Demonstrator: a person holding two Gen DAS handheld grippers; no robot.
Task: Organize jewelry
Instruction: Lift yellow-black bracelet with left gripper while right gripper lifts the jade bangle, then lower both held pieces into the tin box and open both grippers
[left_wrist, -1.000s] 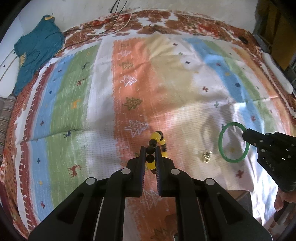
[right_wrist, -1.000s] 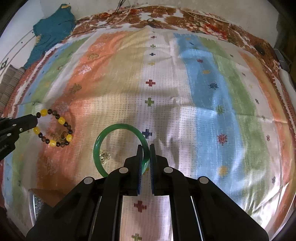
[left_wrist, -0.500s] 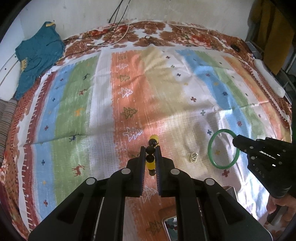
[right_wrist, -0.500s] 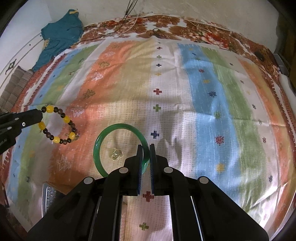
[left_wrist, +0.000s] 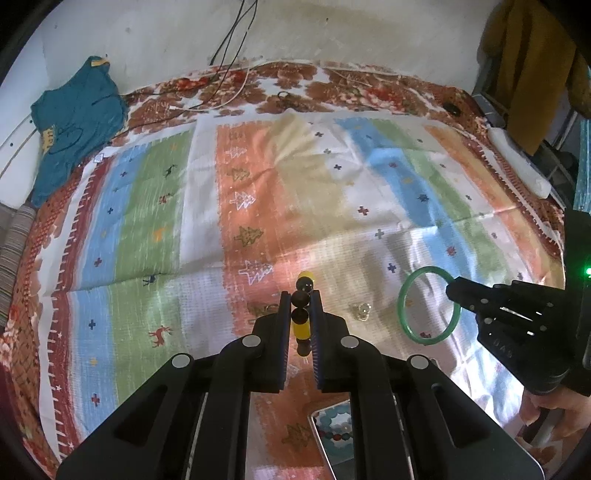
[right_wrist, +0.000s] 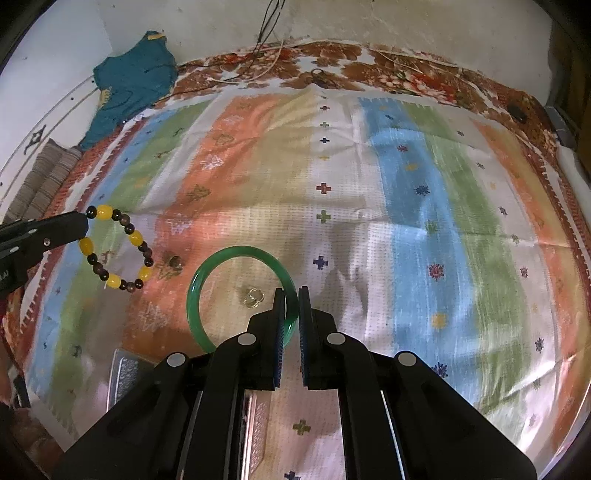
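Note:
My left gripper (left_wrist: 300, 300) is shut on a bracelet of yellow and dark beads (left_wrist: 301, 325), held edge-on above the striped cloth; in the right wrist view the beaded bracelet (right_wrist: 118, 251) hangs as a full loop from the left gripper (right_wrist: 79, 225). My right gripper (right_wrist: 291, 295) is shut on a green jade bangle (right_wrist: 207, 273), also lifted off the cloth. From the left wrist view the bangle (left_wrist: 417, 314) hangs from the right gripper (left_wrist: 452, 291). A small gold ring piece (left_wrist: 361, 310) lies on the cloth between them, seen through the bangle as the gold piece (right_wrist: 253, 297).
A metal tray (left_wrist: 332, 439) with a patterned lining sits at the near edge under the grippers, its corner (right_wrist: 125, 373) in the right view. A teal garment (left_wrist: 74, 122) lies at the far left. Cables (left_wrist: 229, 92) trail along the far edge. A hand (left_wrist: 554, 410) holds the right gripper.
Both grippers have risen off the cloth with their bracelets. The cloth looks farther away, and the tray has come into view below.

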